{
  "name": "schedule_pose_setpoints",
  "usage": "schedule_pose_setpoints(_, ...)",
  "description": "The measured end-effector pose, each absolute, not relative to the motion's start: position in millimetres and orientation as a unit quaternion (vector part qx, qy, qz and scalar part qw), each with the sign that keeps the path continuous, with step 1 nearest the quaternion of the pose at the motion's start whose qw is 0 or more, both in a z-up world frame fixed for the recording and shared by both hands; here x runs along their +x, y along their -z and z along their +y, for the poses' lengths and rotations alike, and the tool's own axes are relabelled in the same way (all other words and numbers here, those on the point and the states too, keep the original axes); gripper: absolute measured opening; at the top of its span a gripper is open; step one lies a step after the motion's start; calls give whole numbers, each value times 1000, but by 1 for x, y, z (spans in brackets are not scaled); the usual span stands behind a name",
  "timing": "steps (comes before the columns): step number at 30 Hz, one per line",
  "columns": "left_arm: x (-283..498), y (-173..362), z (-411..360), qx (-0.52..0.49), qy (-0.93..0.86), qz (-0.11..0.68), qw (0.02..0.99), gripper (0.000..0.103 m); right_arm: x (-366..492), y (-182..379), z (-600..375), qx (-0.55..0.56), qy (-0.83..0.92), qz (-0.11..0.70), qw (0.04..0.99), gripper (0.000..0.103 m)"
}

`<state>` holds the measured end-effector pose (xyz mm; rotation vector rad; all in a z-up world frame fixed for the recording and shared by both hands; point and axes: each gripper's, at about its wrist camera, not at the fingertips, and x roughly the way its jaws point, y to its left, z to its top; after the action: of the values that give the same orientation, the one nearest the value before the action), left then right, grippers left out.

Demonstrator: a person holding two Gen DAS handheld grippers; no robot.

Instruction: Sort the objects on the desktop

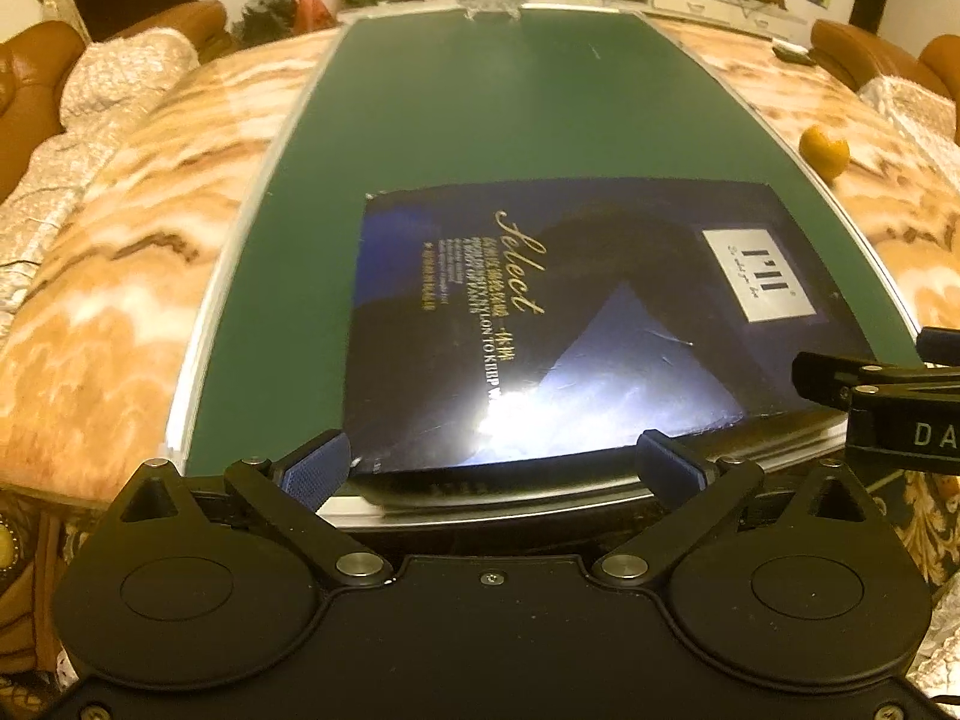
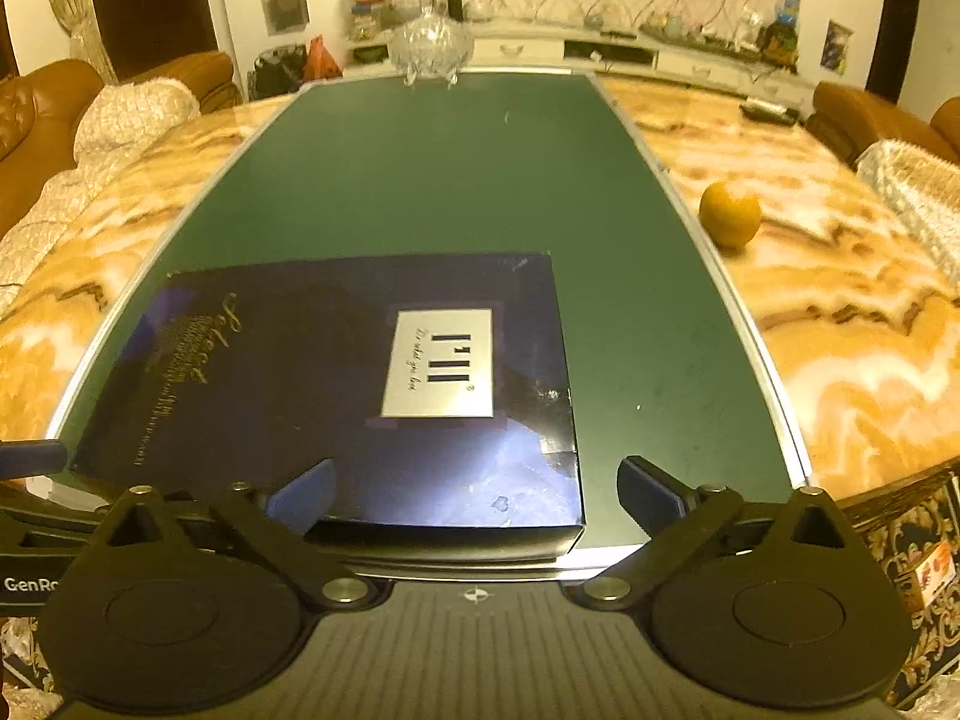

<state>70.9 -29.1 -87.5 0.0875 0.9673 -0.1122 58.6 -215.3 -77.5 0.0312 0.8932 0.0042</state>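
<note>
Dark blue and glossy, one flat box lies on the green board that covers the middle of the marble-patterned bench, close to the board's near edge. From the left wrist view the gold "Select" lettering on the lid reads clearly and the box's near edge sits between the left gripper fingertips, whose jaws stand wide apart and hold nothing; at the right edge of that view part of the other tool shows. From the right wrist view the white label is plainer, the lettering is blurred, and the box's near right corner lies between the spread jaws of the right gripper, which also grip nothing. One orange fruit rests on the marble just beside the board's right edge, well apart from the box. One clear glass bowl stands at the board's far end.
</note>
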Motion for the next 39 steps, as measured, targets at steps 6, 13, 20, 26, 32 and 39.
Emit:
schedule_pose_setpoints(6,54,72,-19,30,44,451,891,103,39,63,-209,40,-4,430,902,103)
schedule_pose_setpoints(13,38,61,-12,18,34,443,896,103,14,45,-193,27,6,422,906,103)
schedule_pose_setpoints(20,26,56,-9,10,37,439,898,103,-8,38,-187,27,19,407,913,103)
schedule_pose_setpoints(26,20,60,-8,7,35,442,896,103,-22,31,-178,8,28,390,920,103)
schedule_pose_setpoints(32,19,64,-3,4,18,447,894,103,-19,33,-171,0,30,395,918,103)
schedule_pose_setpoints(39,22,67,4,-4,9,452,892,103,-12,40,-166,4,26,407,913,103)
